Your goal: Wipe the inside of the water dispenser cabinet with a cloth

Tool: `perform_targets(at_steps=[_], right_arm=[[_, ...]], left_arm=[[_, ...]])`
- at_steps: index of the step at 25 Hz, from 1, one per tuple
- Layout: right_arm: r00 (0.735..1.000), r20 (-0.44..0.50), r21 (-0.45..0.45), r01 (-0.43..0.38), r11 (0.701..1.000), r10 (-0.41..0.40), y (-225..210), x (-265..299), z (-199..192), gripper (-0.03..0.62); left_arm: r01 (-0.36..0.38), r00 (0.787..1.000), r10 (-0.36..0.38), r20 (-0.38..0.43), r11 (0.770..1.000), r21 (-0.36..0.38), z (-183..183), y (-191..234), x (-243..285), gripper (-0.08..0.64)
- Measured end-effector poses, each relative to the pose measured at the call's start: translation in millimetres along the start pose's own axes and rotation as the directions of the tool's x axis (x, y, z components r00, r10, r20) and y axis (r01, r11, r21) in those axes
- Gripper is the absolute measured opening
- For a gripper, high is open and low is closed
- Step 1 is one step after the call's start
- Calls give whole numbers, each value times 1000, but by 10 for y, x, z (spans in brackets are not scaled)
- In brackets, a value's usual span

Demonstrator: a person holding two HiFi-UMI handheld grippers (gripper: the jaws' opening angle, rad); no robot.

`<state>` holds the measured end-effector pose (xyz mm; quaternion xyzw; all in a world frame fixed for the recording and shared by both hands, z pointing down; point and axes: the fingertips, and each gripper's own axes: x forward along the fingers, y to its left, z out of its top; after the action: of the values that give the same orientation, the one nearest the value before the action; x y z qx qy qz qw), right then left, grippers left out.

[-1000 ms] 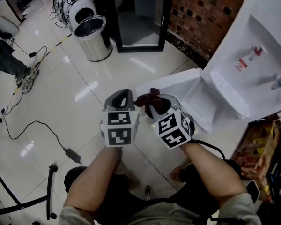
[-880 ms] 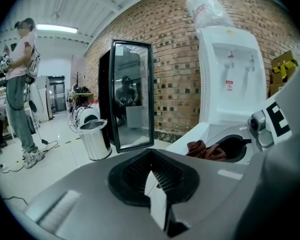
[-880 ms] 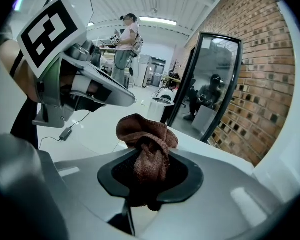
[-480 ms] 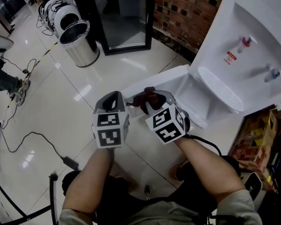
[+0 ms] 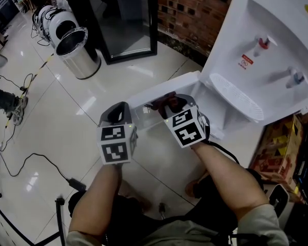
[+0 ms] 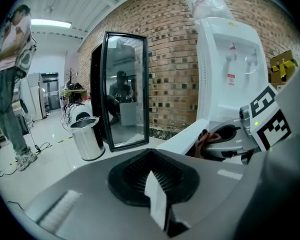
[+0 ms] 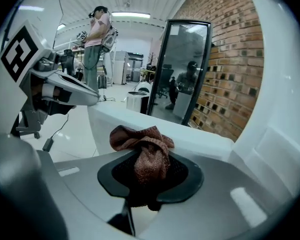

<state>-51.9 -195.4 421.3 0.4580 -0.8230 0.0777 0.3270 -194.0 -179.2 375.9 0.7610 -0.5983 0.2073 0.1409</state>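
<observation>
Now right gripper (image 5: 170, 105), clamped on cloth (image 7: 142, 154), has moved over open door (image 5: 149, 94); left gripper (image 5: 118, 113) closed tight, empty. I reckon wiping starts next.

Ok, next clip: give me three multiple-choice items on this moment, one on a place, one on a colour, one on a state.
1. Where is the cloth?
A. in the right gripper
B. on a shelf
C. in a sink

2. What colour is the cloth?
A. blue
B. reddish-brown
C. white

3. The cabinet door is:
A. shut
B. missing
C. open

Answers:
1 A: the right gripper view shows its jaws clamped on the cloth.
2 B: the colour is plain in the right gripper view.
3 C: the head view shows it swung out from the cabinet.
</observation>
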Motion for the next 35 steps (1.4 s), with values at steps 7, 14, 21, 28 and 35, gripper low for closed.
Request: perform_targets(at_steps=[7,14,21,28,35], right_arm=[[993,-46,183,119,976,-113,-547,62,-213,110],[966,-69,407,255,877,-249,-1006,-44,-390,110],[932,-83,543,338,768,-352,-1213,-211,-520,107],[938,-84,547,326,771,-337,-1155,-208,-522,107],[988,-12,503,137,853,-152,-468,-229,-227,107]], left_arm=[[-6,1000,6,4,1000,-13,0,37,53,0],[-13,1000,14,12,1000,-11,17,48,65,0],[-10,1000,10,11,1000,-9,11,47,63,0],[5,1000,-5,5,1000,-8,-5,19,44,0],[3,1000,-2,16,999,-36,26,121,-11,0]])
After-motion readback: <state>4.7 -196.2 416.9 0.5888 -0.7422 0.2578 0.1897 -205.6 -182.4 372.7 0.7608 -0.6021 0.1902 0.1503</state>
